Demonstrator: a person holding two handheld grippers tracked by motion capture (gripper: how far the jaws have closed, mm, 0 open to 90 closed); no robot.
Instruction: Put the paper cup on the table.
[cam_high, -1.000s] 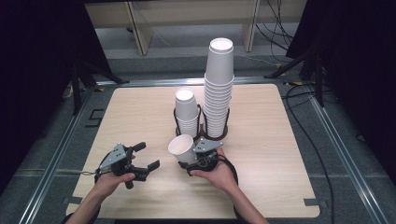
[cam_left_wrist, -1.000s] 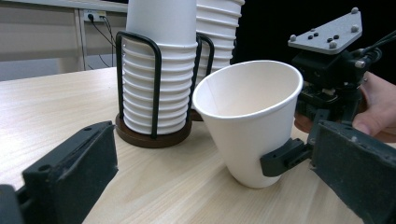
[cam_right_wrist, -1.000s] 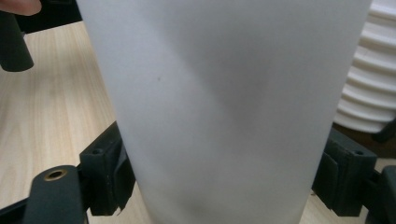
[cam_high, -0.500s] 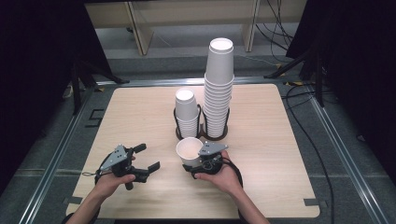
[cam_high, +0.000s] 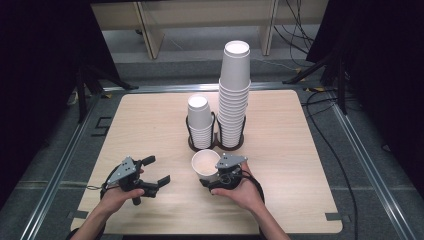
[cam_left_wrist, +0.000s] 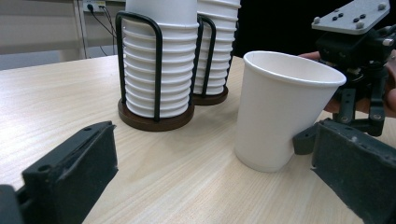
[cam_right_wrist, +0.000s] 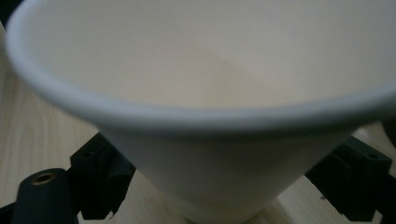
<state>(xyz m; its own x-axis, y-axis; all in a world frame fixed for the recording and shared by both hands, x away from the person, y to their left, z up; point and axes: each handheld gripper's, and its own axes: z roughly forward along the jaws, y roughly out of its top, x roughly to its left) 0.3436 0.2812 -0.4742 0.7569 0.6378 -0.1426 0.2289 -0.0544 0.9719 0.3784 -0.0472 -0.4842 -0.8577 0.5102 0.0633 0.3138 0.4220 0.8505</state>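
A single white paper cup (cam_high: 204, 162) stands upright on the wooden table (cam_high: 300, 150), in front of the cup holder. My right gripper (cam_high: 210, 177) is at its right side, low around the cup's base. Its jaws have just been opening; the cup (cam_right_wrist: 210, 70) is still between them, with a gap showing beside the right finger (cam_right_wrist: 348, 182). My left gripper (cam_high: 157, 170) rests on the table to the left, open and empty. In the left gripper view the cup (cam_left_wrist: 280, 107) stands just beyond that gripper's right finger (cam_left_wrist: 355, 172).
A black wire holder (cam_high: 215, 145) stands mid-table with a short stack of cups (cam_high: 200, 122) on the left and a tall stack (cam_high: 235, 95) on the right. Metal rails (cam_high: 360, 165) run along the table's sides, and cables lie on the floor behind.
The cup was tilted in the right gripper with its mouth up and to the left; it now stands upright on the table, a little farther right. The left gripper has not moved.
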